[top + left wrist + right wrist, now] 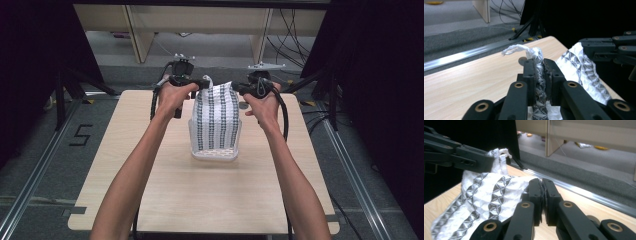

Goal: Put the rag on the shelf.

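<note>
High view: I held one hand-held gripper in each hand above the far half of the table [165, 200], with the patterned cloth [216, 117] stretched between them over a white basket [215, 155].
Location of cloth: it hung from both top corners; its lower part draped over or into the basket, and I could not tell which.
Left hand-held gripper [539, 75]: its jaws were nearly closed on a bunched, twisted corner of the cloth; a white frayed tail [515, 48] stuck out beyond the tips.
Right hand-held gripper [541, 195]: its jaws were pressed almost together on the edge of the opposite corner.
Weight: I judged the cloth light, since it hung without pulling my hands down.
Stiffness: soft and limp; it folded and creased freely and kept no shape unsupported.
Surface: woven and textured, so I expected little slip in the pads.
Fragility: no breakage risk; the loose weave could snag on the basket's perforated wall.
Grasp points: the two top corners, gathered thick, gave the surest hold.
</note>
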Demonstrator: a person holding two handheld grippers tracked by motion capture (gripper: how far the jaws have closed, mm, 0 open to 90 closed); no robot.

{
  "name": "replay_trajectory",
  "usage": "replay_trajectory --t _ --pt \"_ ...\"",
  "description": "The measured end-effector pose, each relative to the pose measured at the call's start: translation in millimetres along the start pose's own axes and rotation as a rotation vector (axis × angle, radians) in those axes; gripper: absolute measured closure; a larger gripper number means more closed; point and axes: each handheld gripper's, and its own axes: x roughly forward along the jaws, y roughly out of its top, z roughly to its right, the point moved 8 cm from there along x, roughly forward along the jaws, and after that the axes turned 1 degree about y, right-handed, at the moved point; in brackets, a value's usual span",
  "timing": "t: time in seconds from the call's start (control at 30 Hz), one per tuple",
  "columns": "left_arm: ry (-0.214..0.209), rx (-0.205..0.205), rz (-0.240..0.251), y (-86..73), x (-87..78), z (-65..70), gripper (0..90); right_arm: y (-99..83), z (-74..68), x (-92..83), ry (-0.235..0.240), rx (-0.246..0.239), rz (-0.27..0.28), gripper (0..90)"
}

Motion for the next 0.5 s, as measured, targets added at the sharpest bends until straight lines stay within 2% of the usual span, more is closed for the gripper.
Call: replay_trajectory --t 0.2,0.23,0.33,0.37,0.4,0.5 --pt "0.018 -0.012 -0.035 -8.6 8.3 -7.5 75.8 -8.5 3.4 10.0 0.0 0.021 -0.032 85.9" --pt "0.021 -0.01 -0.06 -12.8 11.2 -9.9 72.1 -11.5 3.8 12.7 -0.005 0.03 -0.05 84.1" --pt "0.024 0.003 -0.082 -16.5 13.5 -11.7 59.9 -13.1 3.1 14.3 -0.011 0.025 -0.062 82.1" --pt "0.029 0.003 -0.093 -18.0 14.2 -12.7 59.9 -13.8 3.5 14.6 -0.019 0.024 -0.07 81.0" --pt "0.032 -0.002 -0.103 -19.5 14.8 -13.5 47.1 -13.7 3.9 14.9 -0.028 0.024 -0.07 77.1" --pt "0.041 -0.009 -0.113 -24.2 16.4 -15.0 44.0 -17.0 3.7 17.0 -0.024 0.039 -0.096 71.2"
